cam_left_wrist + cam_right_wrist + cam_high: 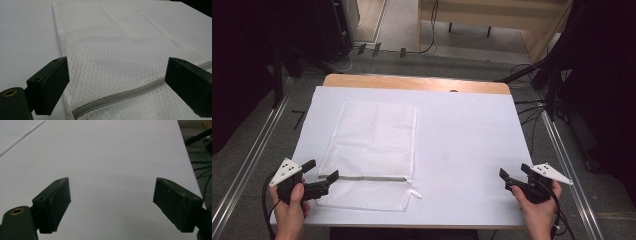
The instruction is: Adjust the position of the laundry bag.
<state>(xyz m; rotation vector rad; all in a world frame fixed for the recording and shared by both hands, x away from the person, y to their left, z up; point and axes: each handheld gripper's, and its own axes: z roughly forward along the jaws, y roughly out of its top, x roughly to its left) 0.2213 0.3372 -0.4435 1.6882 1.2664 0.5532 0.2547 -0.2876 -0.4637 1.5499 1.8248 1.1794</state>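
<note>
A white mesh laundry bag [374,150] lies flat on the left half of the white table cover [462,135], its grey zipper [367,178] running across near the front edge. My left gripper [321,170] stands open at the bag's left front corner, by the zipper's end. In the left gripper view the mesh bag [112,50] and zipper [120,96] lie between and beyond the wide-apart jaws, which touch nothing. My right gripper [513,172] is open at the table's front right, and the right gripper view looks over bare cover [112,165].
The table's wooden far edge [412,82] shows past the cover. Metal rails [247,165] run along the floor on both sides, with cables [532,107] and dark stands beyond the right side. A white zipper pull tab [414,193] lies at the bag's front right corner.
</note>
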